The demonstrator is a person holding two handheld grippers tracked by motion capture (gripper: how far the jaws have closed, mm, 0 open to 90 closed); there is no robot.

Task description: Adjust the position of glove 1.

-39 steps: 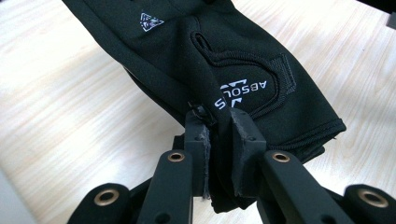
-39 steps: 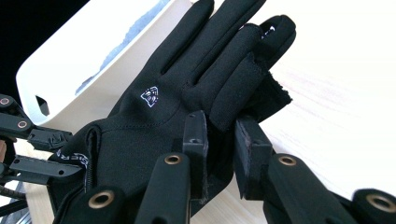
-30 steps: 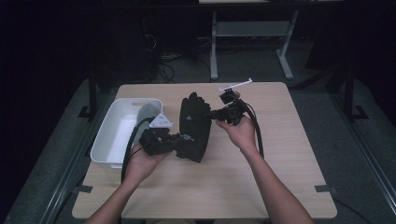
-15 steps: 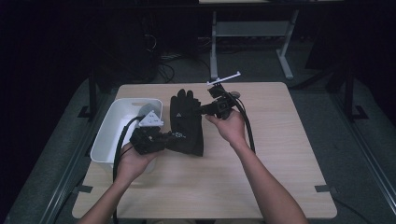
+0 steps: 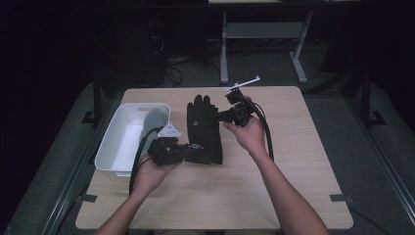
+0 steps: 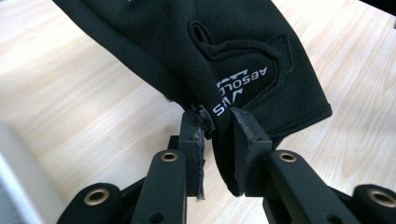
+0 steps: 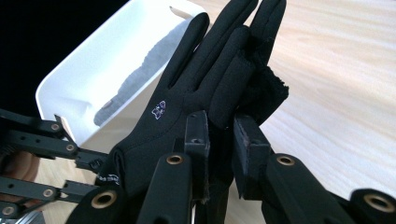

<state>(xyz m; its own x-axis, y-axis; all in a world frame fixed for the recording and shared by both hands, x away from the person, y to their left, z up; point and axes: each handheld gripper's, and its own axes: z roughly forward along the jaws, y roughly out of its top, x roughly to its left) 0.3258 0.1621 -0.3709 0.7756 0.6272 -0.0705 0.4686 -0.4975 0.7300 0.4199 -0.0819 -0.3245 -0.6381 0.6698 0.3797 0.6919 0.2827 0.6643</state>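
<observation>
Stretching a black glove beside the white bin: left gripper, jaws just easing, pinches its cuff; right gripper clamps its edge.

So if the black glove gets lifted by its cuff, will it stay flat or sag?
Probably sag: the black glove is thin fabric, and in the right gripper view its fingers bend and bunch. It looks light. The cuff folds between the left tool pads, so it should grip without slipping.
</observation>
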